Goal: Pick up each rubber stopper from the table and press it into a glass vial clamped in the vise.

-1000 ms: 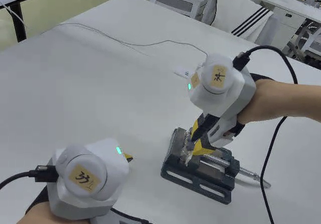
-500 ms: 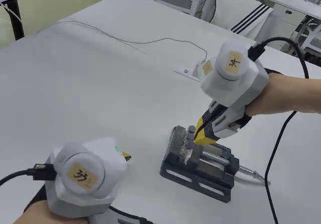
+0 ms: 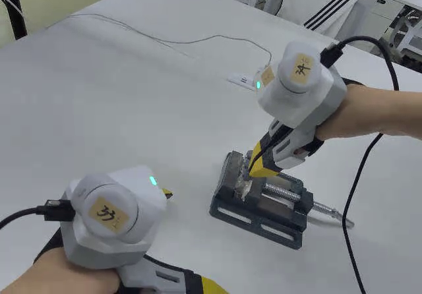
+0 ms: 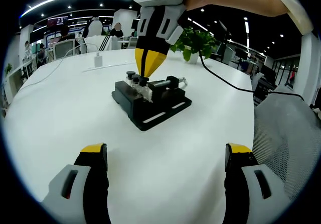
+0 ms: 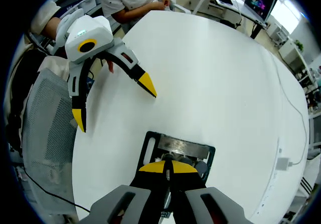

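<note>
A dark vise (image 3: 264, 223) stands on the white table and clamps a row of small glass vials (image 4: 136, 79) that carry black stoppers. My right gripper (image 3: 258, 167) hangs just above the vials with its yellow tips pointing down and pressed together; I see nothing between them. In the right gripper view the shut tips (image 5: 168, 167) cover the vials inside the vise (image 5: 176, 144). My left gripper (image 4: 165, 151) is wide open and holds nothing, low over the table well short of the vise (image 4: 150, 103). The right gripper view shows the left gripper (image 5: 114, 102) with its jaws spread.
A white cable and a small white adapter (image 3: 245, 80) lie on the table behind the vise. The vise's screw handle (image 3: 326, 210) sticks out to the right. A black cable (image 3: 353, 195) trails from the right gripper. Chairs and desks stand beyond the table's far edge.
My right gripper has lifted its tips from down among the vials to just above them. The left gripper has stayed open and in place. The head camera has shifted slightly.
</note>
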A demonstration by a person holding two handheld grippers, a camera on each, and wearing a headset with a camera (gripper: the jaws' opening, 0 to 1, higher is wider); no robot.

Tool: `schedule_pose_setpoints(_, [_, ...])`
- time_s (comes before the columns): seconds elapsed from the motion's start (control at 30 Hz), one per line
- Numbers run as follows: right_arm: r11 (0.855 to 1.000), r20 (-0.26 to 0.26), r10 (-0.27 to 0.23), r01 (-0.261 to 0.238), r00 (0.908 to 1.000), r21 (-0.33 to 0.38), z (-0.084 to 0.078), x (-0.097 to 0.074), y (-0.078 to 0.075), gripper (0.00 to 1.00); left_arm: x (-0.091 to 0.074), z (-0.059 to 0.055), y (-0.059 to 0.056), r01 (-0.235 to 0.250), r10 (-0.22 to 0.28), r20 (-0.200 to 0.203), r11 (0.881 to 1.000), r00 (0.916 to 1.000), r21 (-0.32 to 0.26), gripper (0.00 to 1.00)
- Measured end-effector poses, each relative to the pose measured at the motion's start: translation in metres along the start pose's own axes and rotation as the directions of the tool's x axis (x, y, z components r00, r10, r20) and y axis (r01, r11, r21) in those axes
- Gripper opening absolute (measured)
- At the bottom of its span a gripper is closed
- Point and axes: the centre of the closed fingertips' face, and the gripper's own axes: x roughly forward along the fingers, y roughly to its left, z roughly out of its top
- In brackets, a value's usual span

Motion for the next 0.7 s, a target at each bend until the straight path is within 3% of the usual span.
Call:
schedule_pose_setpoints(0.33, [1.000, -0.026, 0.000, 0.000, 0.9997, -0.010, -0.0015, 0.0016, 0.0001, 0.00, 0.0047, 0.0037, -0.0014, 0.010, -0.010, 0.008, 1.000, 0.9999, -0.008, 0.97])
schedule_pose_setpoints(0.53, [0.998, 0.014, -0.005, 0.004, 0.9999, 0.056, -0.0004, 0.0011, 0.0019, 0.00, 0.0054, 0.0052, -0.0002, 0.009, -0.009, 0.009, 1.000, 0.9999, -0.006, 0.97])
schedule_pose_setpoints(0.7, [0.997, -0.018, 0.029, -0.027, 0.9994, 0.066, 0.0029, 0.0020, 0.0037, 0.00, 0.0044, 0.0054, 0.0029, 0.006, -0.006, 0.004, 1.000, 1.0000, -0.003, 0.97])
